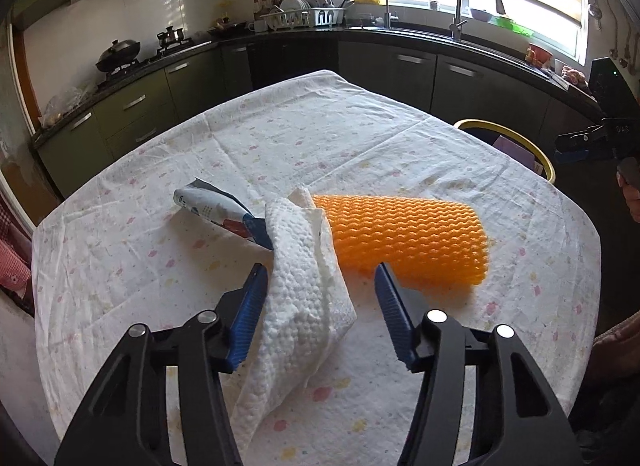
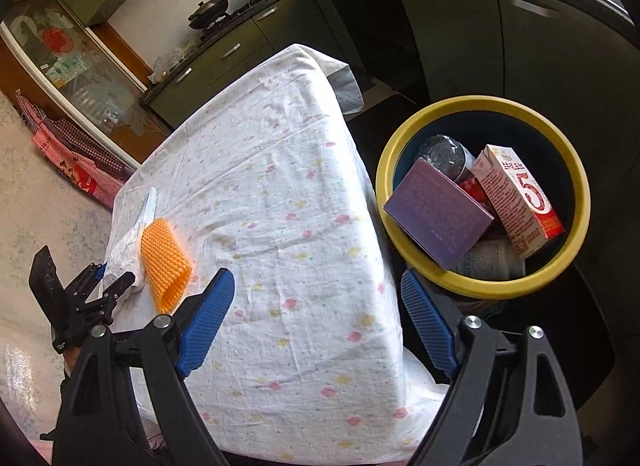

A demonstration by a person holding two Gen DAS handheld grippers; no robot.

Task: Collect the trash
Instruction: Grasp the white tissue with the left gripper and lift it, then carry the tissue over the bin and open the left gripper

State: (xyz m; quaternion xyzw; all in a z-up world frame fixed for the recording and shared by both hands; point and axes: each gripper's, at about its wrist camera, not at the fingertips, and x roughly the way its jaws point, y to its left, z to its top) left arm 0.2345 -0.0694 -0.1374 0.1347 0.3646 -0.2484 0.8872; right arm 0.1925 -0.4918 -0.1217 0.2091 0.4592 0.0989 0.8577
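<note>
**Paper towel between spread left fingers**

The left gripper (image 1: 320, 302) is spread wide around a crumpled paper towel (image 1: 300, 286) on the surface (image 1: 280, 125); an orange foam net (image 1: 404, 238) lies just beyond its right finger. The right gripper (image 2: 316, 322) gapes empty, the yellow-rimmed bin (image 2: 484, 282) just past its right finger.

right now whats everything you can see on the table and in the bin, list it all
paper towel: 1, white, on the table between the left gripper's open fingers
foam fruit net: 1, orange, on the table beside the towel
wrapper: 1, blue and white printed, partly under the towel
tablecloth: 1, white with pastel spots, covers the table
trash bin: 1, yellow rim, dark inside, on the floor beside the table
box: 1, purple, in the bin
carton: 1, pink, white and red, in the bin
left gripper: open, around the towel
right gripper: open, holding nothing, near the bin
</note>
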